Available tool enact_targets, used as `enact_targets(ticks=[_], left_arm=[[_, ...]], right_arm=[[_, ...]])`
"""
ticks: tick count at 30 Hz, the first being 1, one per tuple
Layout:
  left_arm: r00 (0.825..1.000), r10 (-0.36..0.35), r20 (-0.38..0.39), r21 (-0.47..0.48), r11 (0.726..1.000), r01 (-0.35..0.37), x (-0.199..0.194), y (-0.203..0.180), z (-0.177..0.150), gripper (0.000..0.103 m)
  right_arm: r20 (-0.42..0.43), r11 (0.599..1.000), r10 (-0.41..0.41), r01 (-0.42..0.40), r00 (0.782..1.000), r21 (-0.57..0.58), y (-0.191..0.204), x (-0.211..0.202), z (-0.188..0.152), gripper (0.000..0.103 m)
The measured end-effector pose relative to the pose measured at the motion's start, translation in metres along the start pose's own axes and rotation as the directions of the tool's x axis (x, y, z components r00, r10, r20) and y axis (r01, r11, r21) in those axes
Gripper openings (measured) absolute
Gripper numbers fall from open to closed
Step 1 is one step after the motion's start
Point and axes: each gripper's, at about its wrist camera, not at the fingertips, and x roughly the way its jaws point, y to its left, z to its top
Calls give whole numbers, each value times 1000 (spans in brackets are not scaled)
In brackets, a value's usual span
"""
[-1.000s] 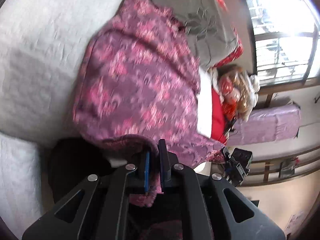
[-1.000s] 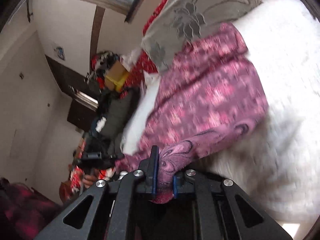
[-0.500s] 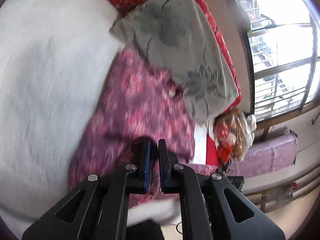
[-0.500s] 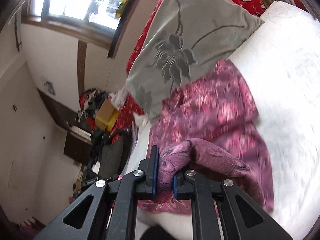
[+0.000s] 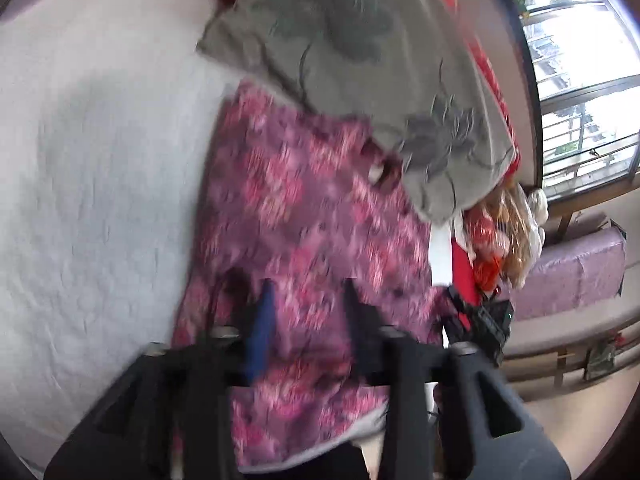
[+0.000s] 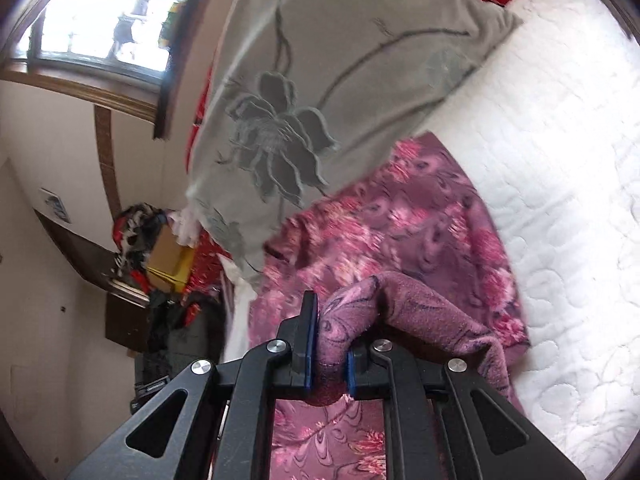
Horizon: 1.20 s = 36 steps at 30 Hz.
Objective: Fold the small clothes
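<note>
A small purple garment with a pink flower print [image 5: 304, 216] lies on the white quilted bed [image 5: 88, 184]. In the left wrist view my left gripper [image 5: 306, 300] is open just above the garment, its jaws apart with nothing between them. In the right wrist view the same garment [image 6: 404, 224] lies on the bed [image 6: 560, 184]. My right gripper [image 6: 328, 340] is shut on a bunched fold of the garment's edge [image 6: 360, 304] and holds it over the rest of the cloth.
A grey pillow with a flower pattern [image 5: 360, 60] lies over the garment's far edge, also in the right wrist view [image 6: 320, 80]. Red bedding [image 5: 480, 40] lies behind it. A window [image 5: 580, 80] and a cluttered shelf [image 6: 140, 248] stand beyond the bed.
My left gripper has opened and let go of the garment's edge. Both grippers have carried the near edge forward over the garment. The right gripper still holds its fold.
</note>
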Motion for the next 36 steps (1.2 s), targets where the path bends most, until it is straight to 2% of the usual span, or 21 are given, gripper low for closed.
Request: enact_targets(ticks=[4, 6, 9, 14, 18, 20, 21, 22, 25, 28, 31, 34, 36], left_arm=[[998, -19, -67, -24, 1000, 17, 10, 5, -21, 47], [997, 17, -69, -35, 999, -20, 14, 8, -25, 49], [993, 59, -105, -94, 993, -69, 20, 14, -24, 49], [991, 63, -115, -151, 985, -81, 14, 21, -25, 49], [987, 54, -150, -177, 981, -81, 37, 15, -16, 52], [986, 52, -155, -171, 982, -79, 43, 8, -14, 46], [989, 50, -138, -155, 985, -72, 42, 3, -14, 21], [992, 37, -124, -136, 989, -54, 39, -2, -14, 6], [1000, -10, -26, -125, 992, 6, 16, -15, -14, 6], [995, -85, 58, -134, 987, 92, -9, -22, -3, 5], [987, -87, 132, -147, 983, 106, -19, -23, 21, 5], [983, -86, 161, -194, 974, 117, -9, -16, 52, 5], [979, -55, 195, -211, 973, 97, 1, -12, 72, 4]], right_arm=[[-4, 1000, -13, 13, 1000, 26, -10, -3, -6, 15], [-9, 999, -22, 22, 1000, 27, -11, -3, -7, 15], [-19, 999, -45, 45, 999, 9, -8, -3, -9, 15], [-22, 999, -39, 39, 999, 10, -7, -7, -11, 16], [-24, 998, -50, 51, 998, 30, -9, -3, -10, 16], [-22, 998, -49, 50, 999, 39, -9, -3, -11, 16], [-20, 998, -45, 45, 999, 33, -7, -4, -11, 15], [-16, 999, -41, 41, 999, 16, -4, -7, -12, 15], [-12, 999, -15, 15, 1000, -52, 11, -18, -12, 12], [1, 995, 21, -20, 1000, -95, 26, -27, -5, 11], [35, 994, 45, -42, 998, -99, 35, -27, 9, 11], [60, 997, 38, -34, 997, -63, 33, -13, 29, 11], [66, 999, 24, -23, 998, -27, 26, -1, 40, 11]])
